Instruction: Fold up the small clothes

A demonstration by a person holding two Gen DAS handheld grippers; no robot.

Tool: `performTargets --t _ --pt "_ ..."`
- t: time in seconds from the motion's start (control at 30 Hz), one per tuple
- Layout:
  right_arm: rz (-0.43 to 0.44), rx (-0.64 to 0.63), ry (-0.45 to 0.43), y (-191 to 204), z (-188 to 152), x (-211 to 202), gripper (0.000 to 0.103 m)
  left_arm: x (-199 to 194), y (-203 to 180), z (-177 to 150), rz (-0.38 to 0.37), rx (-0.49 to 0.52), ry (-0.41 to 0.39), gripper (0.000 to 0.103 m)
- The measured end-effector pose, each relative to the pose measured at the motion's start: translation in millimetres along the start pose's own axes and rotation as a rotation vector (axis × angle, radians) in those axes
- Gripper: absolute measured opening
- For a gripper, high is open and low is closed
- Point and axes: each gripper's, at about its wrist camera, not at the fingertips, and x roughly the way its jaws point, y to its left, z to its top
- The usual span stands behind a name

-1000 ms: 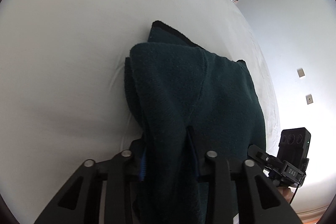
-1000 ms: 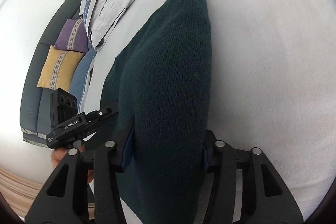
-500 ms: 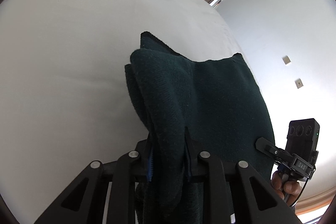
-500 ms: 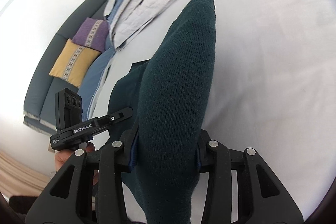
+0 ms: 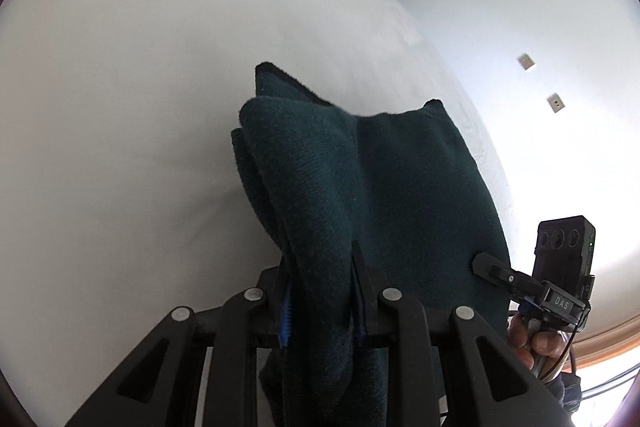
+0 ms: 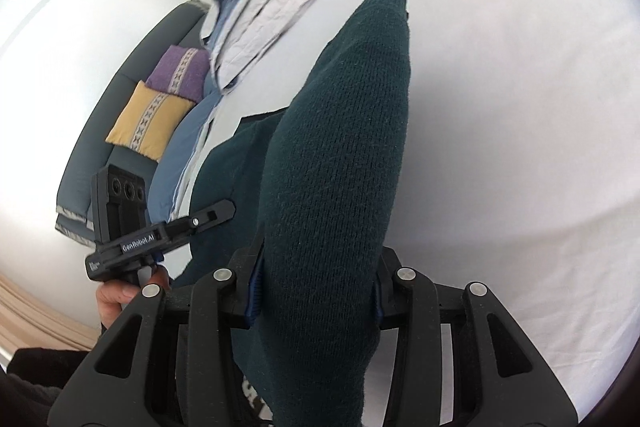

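Both hand-held grippers, left hand-held gripper and right hand-held gripper, pinch the dark green knitted sweater, now carried higher above the white bed; the left's jaws have just tightened. Fold placement pending.

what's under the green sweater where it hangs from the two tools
Under the dark green sweater only the white bed sheet shows around it. Left tool and right tool are both shut on it. The sheet directly beneath is covered by the knit.
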Motion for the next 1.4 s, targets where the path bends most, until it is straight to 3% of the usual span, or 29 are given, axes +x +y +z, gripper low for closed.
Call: performTargets --t 0.07,0.13,0.2,0.37,0.57,0.67,0.73,0.83,0.93,1.0,1.07,1.2,1.33,1.4 --pt "-0.013 0.063 0.029 -28 -6 10 0.041 19 16 -5 0.011 -0.049 0.027 0.031" --pt "0.081 0.125 -0.012 -56 -18 5 0.043 25 29 -11 -0.043 -0.101 0.025 0.033" --pt "0.112 0.137 -0.035 -60 -23 -1 0.043 24 33 -13 -0.064 -0.122 0.012 0.034" --pt "0.040 0.131 -0.058 -47 -31 -18 0.048 13 27 -19 -0.020 -0.089 -0.009 0.037" --pt "-0.095 0.108 -0.162 -40 -55 -75 0.049 -17 10 -34 0.059 -0.029 -0.102 0.037" --pt "-0.084 0.069 -0.214 -30 -63 -115 0.049 -40 0 -48 0.086 -0.001 -0.176 0.038" --pt "-0.021 0.022 -0.241 -12 -59 -126 0.049 -53 -15 -54 0.094 0.046 -0.231 0.045" --pt "0.038 -0.017 -0.221 9 -52 -120 0.049 -59 -42 -62 0.091 0.135 -0.274 0.052" --pt "0.051 -0.016 -0.183 17 -52 -100 0.049 -44 -59 -64 0.092 0.193 -0.258 0.053" --pt "0.041 -0.008 -0.152 22 -45 -76 0.048 -20 -57 -62 0.111 0.184 -0.203 0.053" --pt "-0.022 0.007 -0.141 6 -51 -59 0.046 -1 -41 -64 0.112 0.150 -0.164 0.050" --pt "0.056 0.079 -0.202 -16 -67 -68 0.041 1 -27 -68 0.089 0.136 -0.180 0.049" --pt "-0.064 0.040 -0.237 -7 -78 -91 0.045 -13 -33 -72 0.110 0.152 -0.209 0.050" --pt "-0.116 0.006 -0.265 6 -71 -96 0.046 -31 -39 -77 0.128 0.165 -0.271 0.063"
